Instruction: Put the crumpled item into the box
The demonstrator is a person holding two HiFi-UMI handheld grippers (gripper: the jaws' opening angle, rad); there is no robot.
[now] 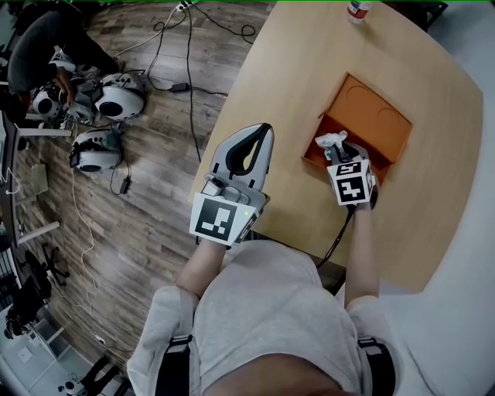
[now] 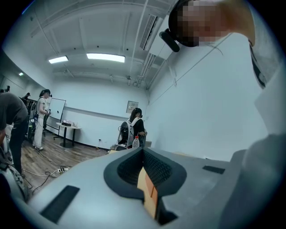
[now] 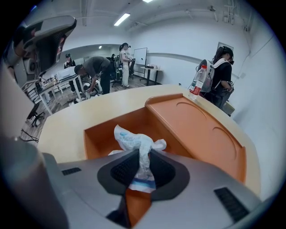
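Note:
In the right gripper view my right gripper (image 3: 142, 155) is shut on a crumpled white wrapper with blue print (image 3: 134, 140). It holds the wrapper just above the open compartment of the orange box (image 3: 96, 134). The box's flat lid part (image 3: 202, 129), marked with two round dents, lies on the far side. From the head view the right gripper (image 1: 343, 157) sits at the box's (image 1: 387, 128) near end, the wrapper (image 1: 331, 141) sticking out past its jaws. My left gripper (image 1: 261, 133) hovers over the table's left edge with its jaws together and empty; the left gripper (image 2: 143, 153) points out at the room.
The box rests on a round-cornered wooden table (image 1: 294, 69). A plastic bottle (image 1: 357, 9) stands at its far edge, bottle (image 3: 198, 80). Cables (image 1: 186, 54) and round white devices (image 1: 116, 97) lie on the wood floor to the left. Several people (image 3: 96, 69) stand in the room.

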